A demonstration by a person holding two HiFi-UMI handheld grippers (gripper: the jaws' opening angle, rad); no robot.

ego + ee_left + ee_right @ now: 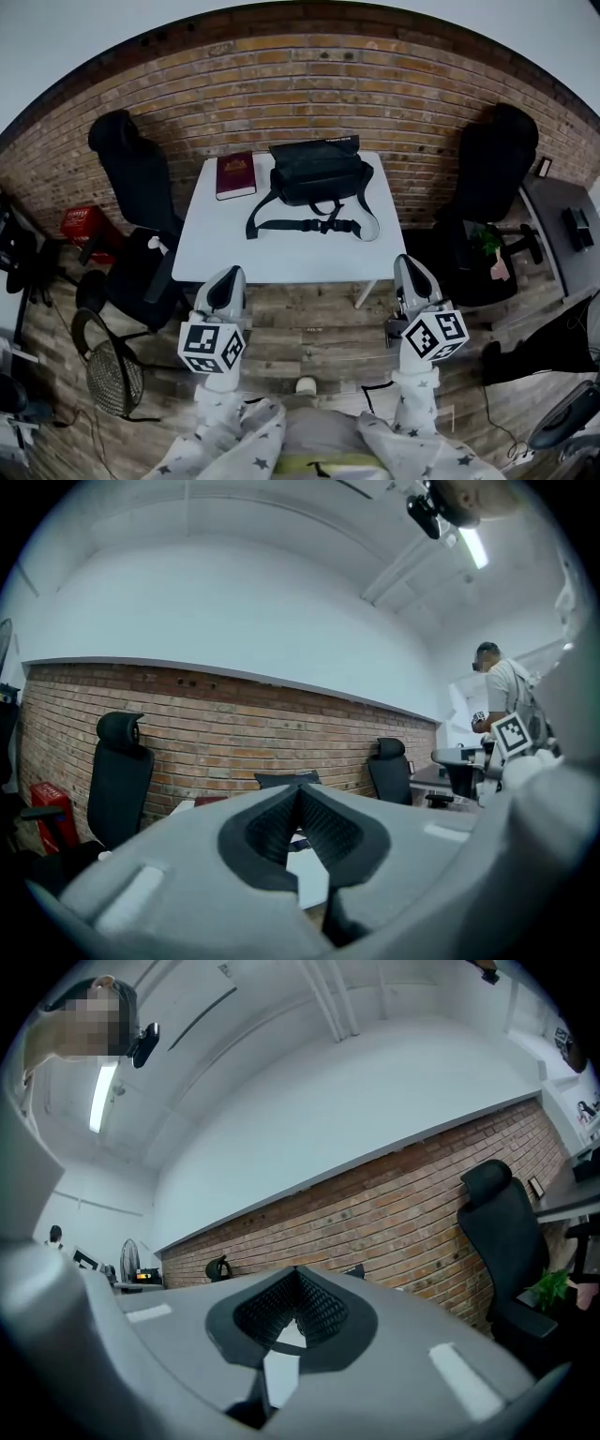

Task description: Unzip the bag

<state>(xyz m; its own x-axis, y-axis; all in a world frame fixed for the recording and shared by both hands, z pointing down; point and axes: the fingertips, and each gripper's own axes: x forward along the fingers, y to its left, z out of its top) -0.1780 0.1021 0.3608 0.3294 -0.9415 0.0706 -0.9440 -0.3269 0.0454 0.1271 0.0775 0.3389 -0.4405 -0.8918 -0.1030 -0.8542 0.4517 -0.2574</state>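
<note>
The bag [317,172] is black, soft and boxy. It sits at the rear middle of the white table [225,246], close to the back edge under the brick wall [300,84]. A dark red book [234,174] lies just beside it on the left. The bag's strap [305,225], with a buckle at its middle, loops forward across the tabletop and curls toward the table's right edge. The zipper is too small to make out.

A band of white tabletop lies between the strap and the near edge. Black office chairs flank the table: the left chair [131,169] stands near the left edge, and the right chair [492,164] stands further off.

The left gripper [228,275] and right gripper [410,263] hang in front of the near edge, over the wooden floor [309,323] and well apart from the bag. Both have their jaws pressed together with nothing between them.
</note>
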